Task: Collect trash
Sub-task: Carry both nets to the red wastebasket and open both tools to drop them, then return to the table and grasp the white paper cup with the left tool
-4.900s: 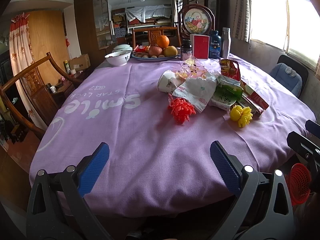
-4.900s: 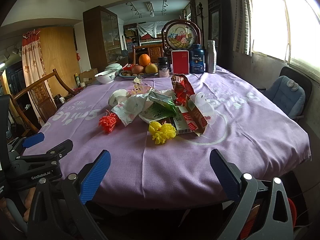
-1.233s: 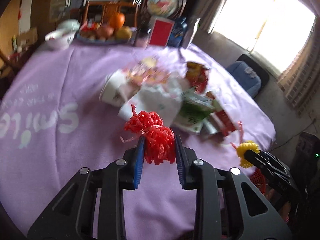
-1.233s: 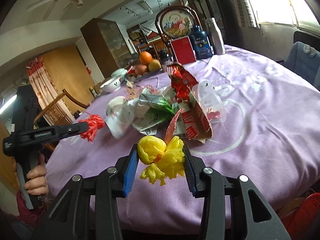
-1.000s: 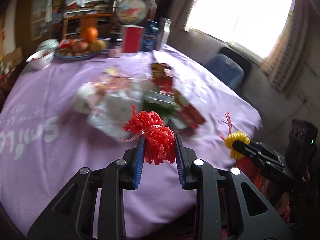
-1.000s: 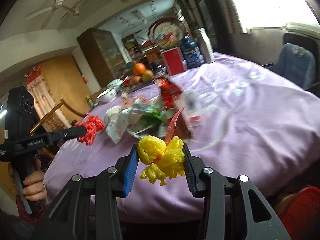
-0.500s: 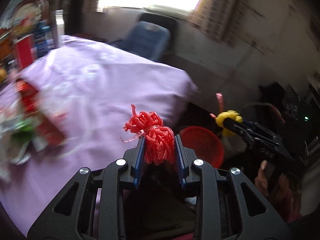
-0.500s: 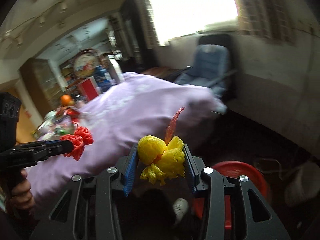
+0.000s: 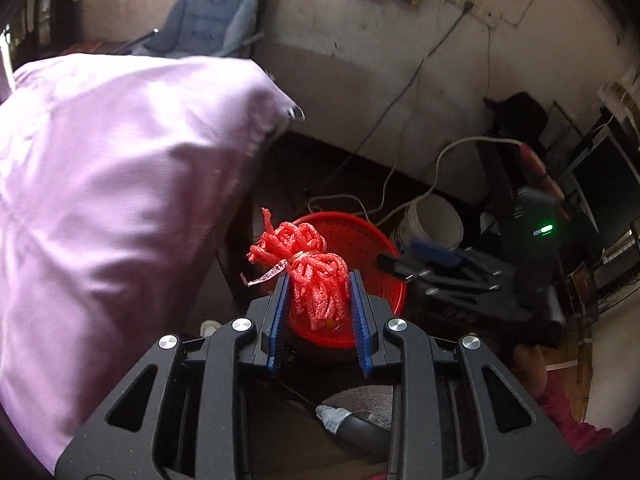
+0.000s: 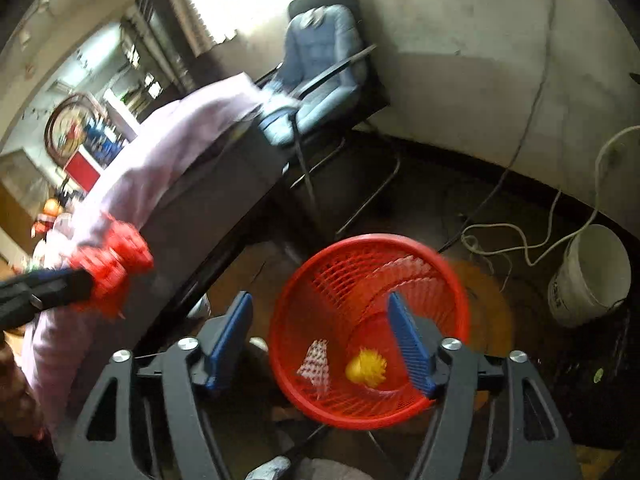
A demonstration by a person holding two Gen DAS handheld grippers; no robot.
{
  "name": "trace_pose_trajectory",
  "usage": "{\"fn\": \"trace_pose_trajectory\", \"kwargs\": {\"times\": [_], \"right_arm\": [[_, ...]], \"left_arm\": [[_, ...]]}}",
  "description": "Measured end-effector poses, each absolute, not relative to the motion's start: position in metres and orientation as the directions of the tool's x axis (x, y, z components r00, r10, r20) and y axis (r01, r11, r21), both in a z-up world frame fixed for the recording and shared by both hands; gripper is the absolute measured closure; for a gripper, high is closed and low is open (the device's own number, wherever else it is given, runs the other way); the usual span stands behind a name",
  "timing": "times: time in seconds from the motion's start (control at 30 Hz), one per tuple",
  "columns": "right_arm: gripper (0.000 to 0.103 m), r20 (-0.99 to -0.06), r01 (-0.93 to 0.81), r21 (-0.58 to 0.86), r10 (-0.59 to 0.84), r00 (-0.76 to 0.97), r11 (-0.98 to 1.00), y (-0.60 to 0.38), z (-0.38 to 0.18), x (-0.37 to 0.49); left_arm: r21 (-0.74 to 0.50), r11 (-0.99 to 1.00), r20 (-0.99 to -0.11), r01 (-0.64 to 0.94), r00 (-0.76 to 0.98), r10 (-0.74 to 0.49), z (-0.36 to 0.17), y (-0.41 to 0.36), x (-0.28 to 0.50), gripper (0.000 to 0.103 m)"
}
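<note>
The right tongs stand spread, their jaws having just been opening, with nothing between the pads; the yellow foam net lies below them on the floor of the red basket, beside a scrap of patterned wrapper. That half of the step looks done.

The left tongs pinch the red foam net between their blue pads, its frilled end and a strip of tape sticking out ahead of the tips. In the left wrist view the basket sits just beyond and below the tips, but the right wrist view shows the red bundle off to the left of the right tongs, against the hanging purple cloth of the table, short of the rim.

To drop it well, I judge the left tongs should carry on until the net hangs over the middle of the basket's mouth, then spread fully. The net is light and springy and its mesh may catch on the ribbed pads, so a wide release and a slight downward tilt should help. The right tongs should draw aside first, since they sit over the opening. The white bucket beyond the basket is the wrong target.
</note>
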State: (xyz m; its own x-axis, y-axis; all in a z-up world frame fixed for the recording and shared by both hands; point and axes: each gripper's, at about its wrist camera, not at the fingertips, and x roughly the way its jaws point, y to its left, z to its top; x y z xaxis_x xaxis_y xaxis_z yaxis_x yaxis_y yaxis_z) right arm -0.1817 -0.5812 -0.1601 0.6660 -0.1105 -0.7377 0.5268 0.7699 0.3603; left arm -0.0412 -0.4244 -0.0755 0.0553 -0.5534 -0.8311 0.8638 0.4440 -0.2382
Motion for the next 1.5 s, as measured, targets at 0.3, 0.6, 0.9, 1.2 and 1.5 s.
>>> {"fn": "trace_pose_trajectory", "kwargs": {"times": [0.3,0.6,0.9,1.2,1.5], "right_arm": [[0.016,-0.694,0.624,0.395,-0.226,0.684,0.674,-0.623,-0.158,-0.219],[0.015,-0.682,0.623,0.414,-0.227,0.695,0.664,-0.628,-0.15,-0.218],[0.007,-0.659,0.577,0.403,-0.212,0.722,0.71,-0.603,-0.131,-0.206],[0.006,-0.628,0.537,0.316,-0.252,0.737,0.783,-0.561,-0.095,-0.194],[0.006,-0.555,0.464,0.147,-0.316,0.77,0.873,-0.49,-0.05,-0.182]], "left_arm": [[-0.24,0.369,-0.87,0.898,-0.03,-0.492,-0.108,-0.485,-0.054,0.072],[-0.211,0.39,-0.858,0.896,0.022,-0.513,-0.097,-0.484,-0.053,0.025],[-0.078,0.472,-0.825,0.878,0.209,-0.525,-0.069,-0.454,-0.05,0.014],[0.008,0.602,-0.762,0.799,0.395,-0.513,-0.04,-0.398,-0.043,0.009],[0.095,0.741,-0.666,0.664,0.596,-0.449,-0.012,-0.314,-0.041,0.007]]}}
